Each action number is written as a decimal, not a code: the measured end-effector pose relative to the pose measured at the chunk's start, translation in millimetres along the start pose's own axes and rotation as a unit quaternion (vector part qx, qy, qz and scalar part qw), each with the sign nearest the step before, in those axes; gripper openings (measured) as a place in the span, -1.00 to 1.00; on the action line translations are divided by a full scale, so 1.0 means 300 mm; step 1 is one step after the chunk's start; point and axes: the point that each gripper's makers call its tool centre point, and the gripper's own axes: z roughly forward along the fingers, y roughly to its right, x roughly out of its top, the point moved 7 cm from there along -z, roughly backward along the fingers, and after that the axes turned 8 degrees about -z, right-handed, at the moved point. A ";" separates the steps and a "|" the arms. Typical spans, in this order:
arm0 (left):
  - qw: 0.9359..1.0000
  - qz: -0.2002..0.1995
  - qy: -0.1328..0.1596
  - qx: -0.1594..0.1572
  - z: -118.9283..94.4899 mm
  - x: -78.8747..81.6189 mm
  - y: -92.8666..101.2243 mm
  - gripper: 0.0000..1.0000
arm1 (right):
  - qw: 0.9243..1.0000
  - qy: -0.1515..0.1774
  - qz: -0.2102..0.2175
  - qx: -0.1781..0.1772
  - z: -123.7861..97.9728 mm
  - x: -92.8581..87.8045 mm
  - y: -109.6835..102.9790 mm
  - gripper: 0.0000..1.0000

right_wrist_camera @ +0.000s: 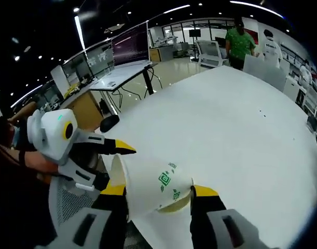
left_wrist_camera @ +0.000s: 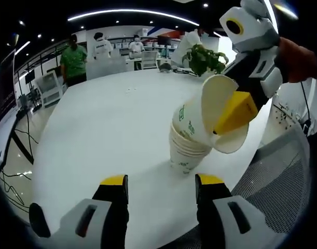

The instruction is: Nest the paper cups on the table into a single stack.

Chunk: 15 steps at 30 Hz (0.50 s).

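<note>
A short stack of white paper cups (left_wrist_camera: 185, 153) with green logos stands on the round white table (left_wrist_camera: 106, 135), just beyond my left gripper (left_wrist_camera: 162, 182), whose jaws are apart with nothing between them. Coming in from the upper right, my right gripper (left_wrist_camera: 236, 111) is shut on a tilted paper cup (left_wrist_camera: 192, 122) that rests in the top of the stack, its mouth leaning right. In the right gripper view that cup (right_wrist_camera: 153, 187) sits between the jaws of my right gripper (right_wrist_camera: 159, 191), and the left gripper (right_wrist_camera: 70, 140) shows just left of it.
A mesh chair (left_wrist_camera: 283, 176) stands at the table's near edge. A potted plant (left_wrist_camera: 207, 58) and small bits (left_wrist_camera: 129, 89) lie at the far side, with people (left_wrist_camera: 74, 62) and chairs beyond. A desk with a monitor (right_wrist_camera: 131, 46) stands past the table.
</note>
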 end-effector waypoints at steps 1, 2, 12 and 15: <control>1.000 0.000 0.000 0.000 0.001 0.000 0.000 0.02 | 1.000 -0.004 -0.001 -0.002 0.000 -0.003 0.003 -0.06; 1.000 0.000 0.000 0.000 0.001 0.000 0.000 0.02 | 1.000 -0.008 -0.002 -0.004 -0.002 -0.008 0.005 -0.06; 1.000 0.000 0.000 -0.002 0.001 0.002 0.004 0.01 | 1.000 -0.010 -0.007 -0.015 -0.023 -0.006 -0.002 -0.16; 1.000 -0.001 0.000 -0.001 0.002 0.000 0.000 0.00 | 1.000 -0.008 -0.011 -0.020 -0.026 0.000 -0.004 -0.27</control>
